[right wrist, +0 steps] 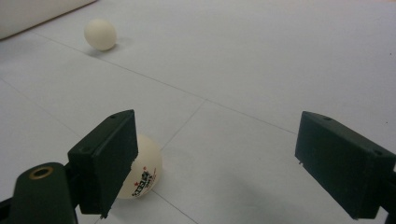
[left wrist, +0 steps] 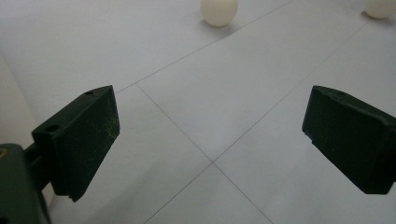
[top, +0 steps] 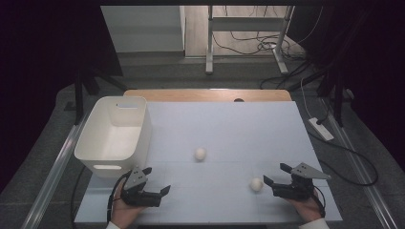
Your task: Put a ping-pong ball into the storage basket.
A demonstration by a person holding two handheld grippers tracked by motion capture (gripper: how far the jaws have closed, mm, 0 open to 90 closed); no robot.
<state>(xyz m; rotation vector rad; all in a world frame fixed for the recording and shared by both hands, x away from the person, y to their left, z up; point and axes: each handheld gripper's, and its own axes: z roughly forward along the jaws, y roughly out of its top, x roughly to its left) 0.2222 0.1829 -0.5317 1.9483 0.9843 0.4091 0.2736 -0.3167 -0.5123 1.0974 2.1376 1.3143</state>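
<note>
Both our grippers, left (top: 158,180) and right (top: 277,174), gaped wide, holding nothing; one ball (right wrist: 142,174) sat against our right gripper's near jaw, the other ball (top: 200,153) lay farther up the table (top: 229,129).

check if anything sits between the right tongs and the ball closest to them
Nothing visible does. The near ball lies on bare table beside one jaw of the open right tongs.
</note>
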